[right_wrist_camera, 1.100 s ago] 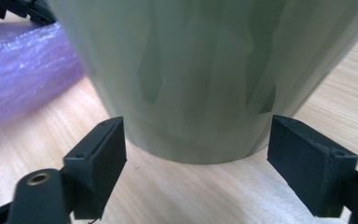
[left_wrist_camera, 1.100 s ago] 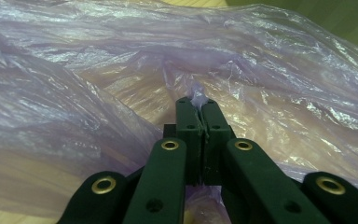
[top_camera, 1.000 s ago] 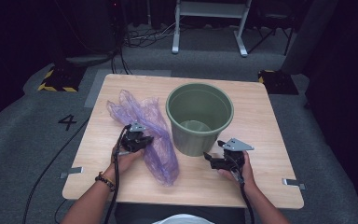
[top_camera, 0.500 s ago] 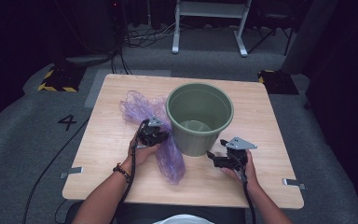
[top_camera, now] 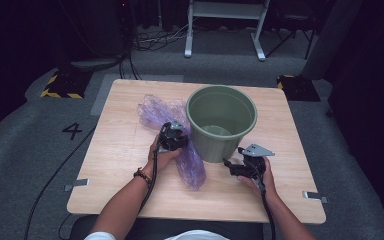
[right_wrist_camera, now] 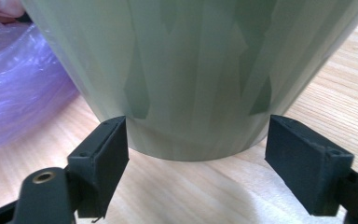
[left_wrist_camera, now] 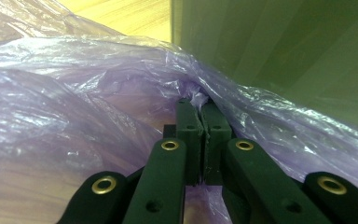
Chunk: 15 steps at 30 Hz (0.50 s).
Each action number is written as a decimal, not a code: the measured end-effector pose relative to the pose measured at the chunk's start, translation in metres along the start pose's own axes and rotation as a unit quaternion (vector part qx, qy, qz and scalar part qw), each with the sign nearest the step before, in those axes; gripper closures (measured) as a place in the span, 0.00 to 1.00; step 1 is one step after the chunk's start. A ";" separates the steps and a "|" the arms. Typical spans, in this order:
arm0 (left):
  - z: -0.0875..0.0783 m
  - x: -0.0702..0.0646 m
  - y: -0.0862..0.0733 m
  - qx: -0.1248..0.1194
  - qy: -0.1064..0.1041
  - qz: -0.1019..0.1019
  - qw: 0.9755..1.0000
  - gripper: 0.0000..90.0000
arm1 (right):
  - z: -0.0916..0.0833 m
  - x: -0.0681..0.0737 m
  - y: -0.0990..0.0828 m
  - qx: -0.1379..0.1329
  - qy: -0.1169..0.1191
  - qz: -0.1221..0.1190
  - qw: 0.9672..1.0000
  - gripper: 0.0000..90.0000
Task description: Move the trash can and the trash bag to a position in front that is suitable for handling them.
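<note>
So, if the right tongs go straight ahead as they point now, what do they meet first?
Most likely the lower wall of the green bucket: the open right tongs face its base directly, though the remaining gap is unclear.

Light falls from above onto the desk [top_camera: 130, 165], pale wood bright against a room that sinks into near black at the back and sides. The high view is soft and a little grainy, with low contrast in the dark corners. Up close in the left gripper view, the purple bag [left_wrist_camera: 74, 93] catches white glints along its creases, while the near black jaws are softly blurred. In the right gripper view, the green bucket [right_wrist_camera: 191, 70] throws a soft shadow on the wood at its base, and the wood glares pale at bottom centre.
</note>
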<state>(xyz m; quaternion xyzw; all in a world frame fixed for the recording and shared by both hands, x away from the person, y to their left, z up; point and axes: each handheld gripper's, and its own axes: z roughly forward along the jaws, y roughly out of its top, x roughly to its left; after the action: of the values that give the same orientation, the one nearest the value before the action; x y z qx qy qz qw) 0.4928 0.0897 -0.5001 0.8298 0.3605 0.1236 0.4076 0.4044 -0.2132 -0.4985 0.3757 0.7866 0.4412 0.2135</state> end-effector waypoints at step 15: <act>-0.041 0.024 -0.022 -0.021 0.006 -0.031 0.999 0.98 | -0.020 -0.030 0.000 0.022 -0.015 -0.001 1.000 0.24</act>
<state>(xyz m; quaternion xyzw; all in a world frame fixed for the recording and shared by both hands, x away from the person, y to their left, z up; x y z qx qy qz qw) 0.4782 0.1397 -0.4925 0.8087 0.3856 0.1235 0.4266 0.4094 -0.2474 -0.4881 0.3858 0.7930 0.4180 0.2179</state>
